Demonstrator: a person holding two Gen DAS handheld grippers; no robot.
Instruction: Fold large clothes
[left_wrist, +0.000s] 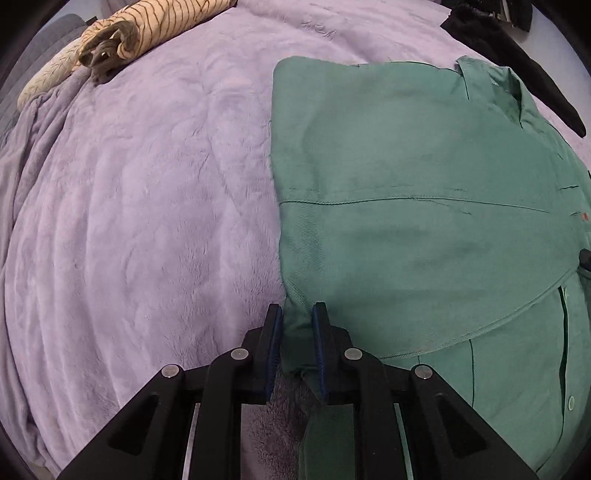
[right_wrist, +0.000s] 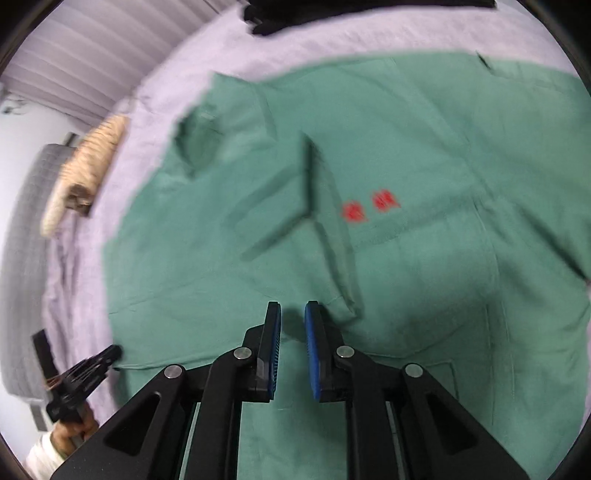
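shirt: big green cotton work shirt (left_wrist: 424, 229) is lying flat on the fuzzy lilac blanket (left_wrist: 147, 221)
left gripper (left_wrist: 297, 314): I'm pinching its near-left hem corner
right gripper (right_wrist: 292, 314): I'm hovering over the middle, pads apart, holding nothing
fold direction: I'm guessing away from me, along the shirt's length

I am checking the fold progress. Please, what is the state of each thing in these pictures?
green shirt: partly folded, lying flat on the blanket.
left gripper: fingers around the shirt's edge, cloth between them.
right gripper: open, holding nothing, above the shirt.
purple blanket: spread out.
striped cloth: rolled up.
black garment: crumpled.
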